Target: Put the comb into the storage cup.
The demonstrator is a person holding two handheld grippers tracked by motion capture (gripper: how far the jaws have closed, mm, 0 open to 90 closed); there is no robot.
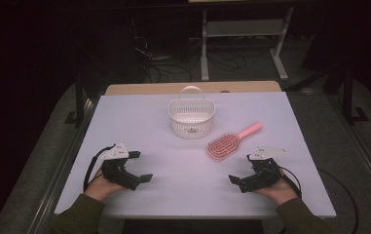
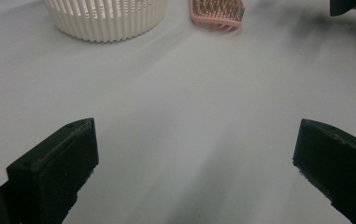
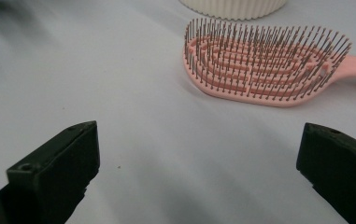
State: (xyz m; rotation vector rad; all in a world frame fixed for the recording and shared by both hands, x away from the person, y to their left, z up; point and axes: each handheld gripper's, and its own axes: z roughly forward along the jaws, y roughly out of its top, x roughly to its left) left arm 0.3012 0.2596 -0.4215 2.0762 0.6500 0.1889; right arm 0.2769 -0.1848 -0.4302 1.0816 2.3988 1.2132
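- The pink hairbrush (image 1: 225,145) lies bristles-up on the white tabletop (image 1: 173,165), just beside the white basket (image 1: 191,118) and near the right claw (image 1: 240,170).
- Both claws, right and left claw (image 1: 141,165), rest on the tabletop with jaws spread wide and nothing between them.
- The hairbrush looks light and stiff; its bristles would likely flex and slip.
- Best hold is probably the smooth handle (image 1: 250,129), or across the head's solid rim.

Left black two-jaw tongs (image 1: 139,166) held in the left hand (image 1: 101,186), jaws spread wide, nothing between them, tips angled inward toward the right tongs. Right black two-jaw tongs (image 1: 241,168) in the right hand (image 1: 280,190), mirrored pose, jaws equally wide and empty. Both forearms in olive sleeves (image 1: 78,214).
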